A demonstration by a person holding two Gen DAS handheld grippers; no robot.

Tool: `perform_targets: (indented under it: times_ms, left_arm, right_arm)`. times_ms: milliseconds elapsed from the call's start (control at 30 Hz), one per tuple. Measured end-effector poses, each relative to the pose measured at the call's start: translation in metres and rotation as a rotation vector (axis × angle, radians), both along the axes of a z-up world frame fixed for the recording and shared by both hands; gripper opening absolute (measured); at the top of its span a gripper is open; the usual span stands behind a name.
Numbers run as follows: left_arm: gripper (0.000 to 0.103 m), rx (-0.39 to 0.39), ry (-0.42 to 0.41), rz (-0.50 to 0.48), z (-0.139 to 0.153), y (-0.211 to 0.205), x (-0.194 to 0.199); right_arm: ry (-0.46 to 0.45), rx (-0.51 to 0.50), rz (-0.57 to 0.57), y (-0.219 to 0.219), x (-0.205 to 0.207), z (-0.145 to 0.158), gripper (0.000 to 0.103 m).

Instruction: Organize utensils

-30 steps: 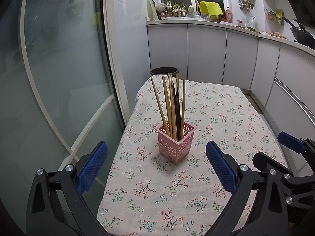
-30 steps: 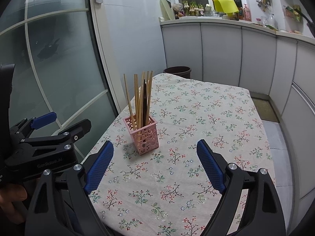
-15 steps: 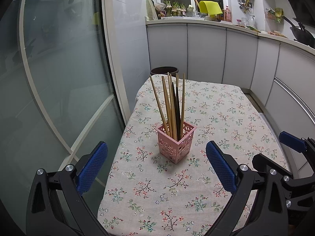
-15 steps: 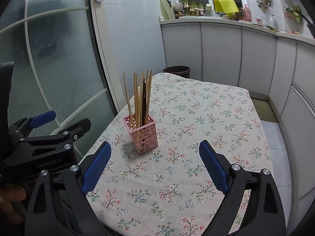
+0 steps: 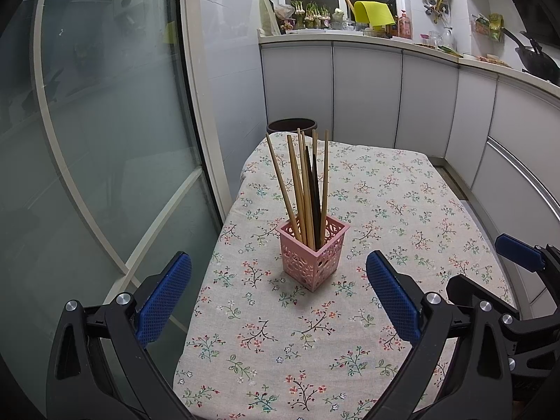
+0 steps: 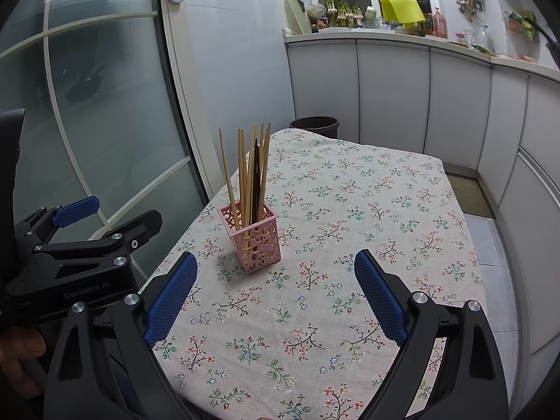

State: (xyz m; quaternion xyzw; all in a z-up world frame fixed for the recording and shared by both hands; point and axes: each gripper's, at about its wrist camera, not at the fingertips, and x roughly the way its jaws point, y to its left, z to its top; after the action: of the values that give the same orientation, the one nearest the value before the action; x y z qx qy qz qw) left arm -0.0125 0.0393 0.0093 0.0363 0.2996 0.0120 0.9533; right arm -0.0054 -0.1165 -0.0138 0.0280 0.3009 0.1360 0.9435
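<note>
Your right gripper (image 6: 274, 297) has widened slightly and, like your left gripper (image 5: 278, 295), stands wide and empty; all chopsticks (image 5: 308, 189) stand in the pink basket (image 5: 311, 259) mid-table (image 5: 402, 189), so organizing appears complete.

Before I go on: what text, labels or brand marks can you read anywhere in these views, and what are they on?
"GenRobot.AI": on the black body of the left hand-held gripper, seen in the right wrist view.
Labels on the pink bottle and the packets by the counter: too small and blurred to read.
Nothing else legible.
</note>
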Motion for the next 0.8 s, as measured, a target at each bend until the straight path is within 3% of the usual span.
perform_targets:
  times_ms: [800]
  left_arm:
    - [0.096,-0.001,0.026,-0.031,-0.0081,0.0035,0.0076]
  right_arm:
    - [0.009,-0.005,-0.001,0.0004,-0.0012,-0.0028,0.089]
